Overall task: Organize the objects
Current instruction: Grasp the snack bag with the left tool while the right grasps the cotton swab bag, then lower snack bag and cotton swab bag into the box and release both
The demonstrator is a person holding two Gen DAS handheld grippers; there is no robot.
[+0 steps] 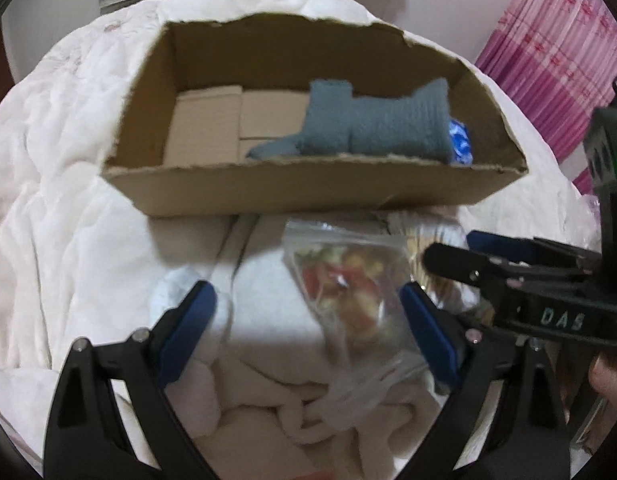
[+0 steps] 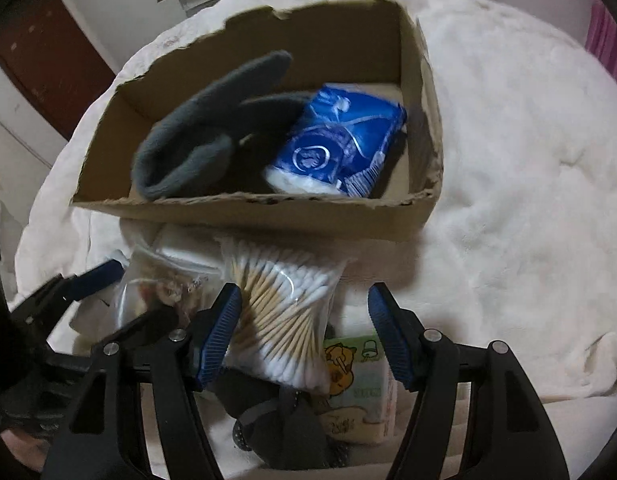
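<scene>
A: What is everything lying on?
B: A rumpled white quilt [image 2: 508, 160], with a pink curtain [image 1: 556, 40] behind the cardboard box [image 1: 308, 192] to its right, and a dark red door [image 2: 48, 52] behind the box to its left.
A: What is in the box?
B: Grey socks [image 1: 372, 128] and a blue tissue pack [image 2: 340, 140].
A: And in front of the box?
B: A zip bag of colourful bits [image 1: 348, 280], a bag of cotton swabs [image 2: 284, 312] and a cartoon-printed packet [image 2: 356, 376].
A: The tongs?
B: The left gripper [image 1: 308, 320] is spread wide around the colourful bag. The right gripper [image 2: 304, 324] is also wide; its left pad touches the swabs.
</scene>
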